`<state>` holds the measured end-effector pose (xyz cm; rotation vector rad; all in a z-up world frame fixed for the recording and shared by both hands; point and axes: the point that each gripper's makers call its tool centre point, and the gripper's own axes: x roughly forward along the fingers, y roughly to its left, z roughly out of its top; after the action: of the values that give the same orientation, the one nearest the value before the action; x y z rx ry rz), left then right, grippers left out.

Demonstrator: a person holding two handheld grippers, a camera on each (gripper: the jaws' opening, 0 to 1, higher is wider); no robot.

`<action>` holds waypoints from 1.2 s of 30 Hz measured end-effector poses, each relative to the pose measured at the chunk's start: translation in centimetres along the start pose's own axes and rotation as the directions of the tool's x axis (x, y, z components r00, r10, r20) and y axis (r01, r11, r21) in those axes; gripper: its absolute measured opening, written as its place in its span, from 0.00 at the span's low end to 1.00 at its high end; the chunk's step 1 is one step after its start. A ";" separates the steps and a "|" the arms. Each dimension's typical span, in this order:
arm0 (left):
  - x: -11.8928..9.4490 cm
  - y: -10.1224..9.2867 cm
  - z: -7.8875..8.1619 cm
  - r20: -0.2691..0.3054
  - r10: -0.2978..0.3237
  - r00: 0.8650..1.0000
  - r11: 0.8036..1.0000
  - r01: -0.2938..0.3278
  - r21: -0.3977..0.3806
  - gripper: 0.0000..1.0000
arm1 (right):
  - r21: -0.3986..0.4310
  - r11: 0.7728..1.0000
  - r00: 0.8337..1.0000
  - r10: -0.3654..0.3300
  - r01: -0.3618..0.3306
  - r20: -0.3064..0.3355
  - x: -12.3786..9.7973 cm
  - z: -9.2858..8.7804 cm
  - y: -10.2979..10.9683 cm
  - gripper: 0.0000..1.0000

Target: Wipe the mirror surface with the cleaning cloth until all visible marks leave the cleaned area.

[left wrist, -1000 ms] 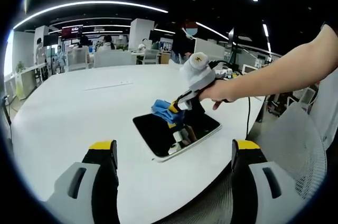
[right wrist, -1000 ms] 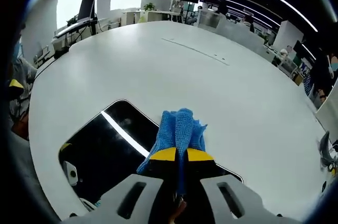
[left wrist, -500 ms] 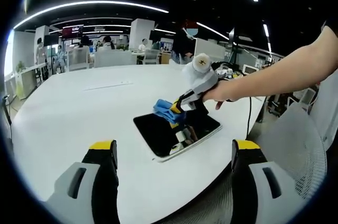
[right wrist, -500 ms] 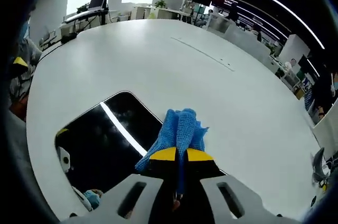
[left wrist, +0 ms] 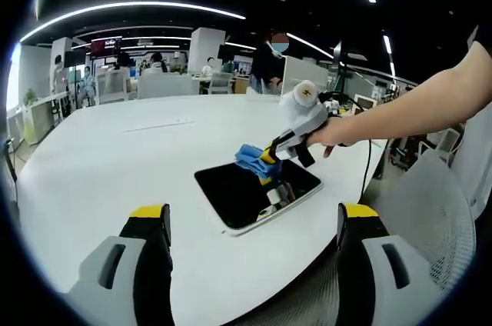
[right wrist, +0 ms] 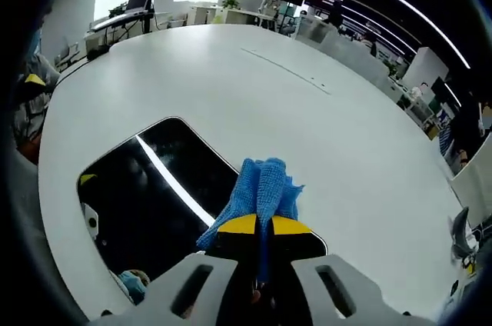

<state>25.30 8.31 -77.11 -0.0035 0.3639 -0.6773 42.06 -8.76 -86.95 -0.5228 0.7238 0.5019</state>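
Lying flat near the rounded edge of a large white table (left wrist: 100, 164), the dark mirror (left wrist: 238, 195) has wide bare tabletop on its far side and only a narrow strip of table between it and the rim nearest the person.

In the left gripper view, the left gripper (left wrist: 254, 241) hangs above the table edge with its jaws spread wide and nothing between them. Beyond it, the right gripper (left wrist: 270, 154) is held by a hand (left wrist: 327, 135) on a bare arm reaching in from the right. Its jaws are closed tight on the blue cleaning cloth (left wrist: 250, 158), which sits at the mirror's far edge; whether the cloth presses on the glass or hovers just above it cannot be told.

In the right gripper view, the right gripper (right wrist: 257, 224) pinches the cloth (right wrist: 257, 191) over the mirror (right wrist: 146, 187), whose glass reflects a bright ceiling light strip.

A mesh chair back (left wrist: 434, 211) stands just beside the table edge. Desks, chairs and people sit well apart in the background. No writing can be read.
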 end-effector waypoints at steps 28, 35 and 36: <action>0.0 0.0 0.0 -0.001 0.000 1.000 1.000 0.000 0.004 0.89 | 0.210 0.976 0.997 0.067 -0.059 -0.034 -1.1 -1.1 1.3 0.00; 0.0 0.1 0.0 0.003 0.000 1.000 1.000 0.000 0.001 0.89 | 0.195 0.979 0.998 0.063 -0.057 -0.026 -1.8 -1.3 2.2 0.00; -0.1 0.1 0.0 0.002 0.000 1.000 1.000 0.000 0.000 0.89 | 0.189 0.980 0.998 0.062 -0.056 -0.024 -1.9 -1.3 2.3 0.00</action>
<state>25.30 8.38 -77.08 -0.0046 0.3616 -0.6774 38.86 -8.31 -87.03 -0.3329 0.8085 0.4756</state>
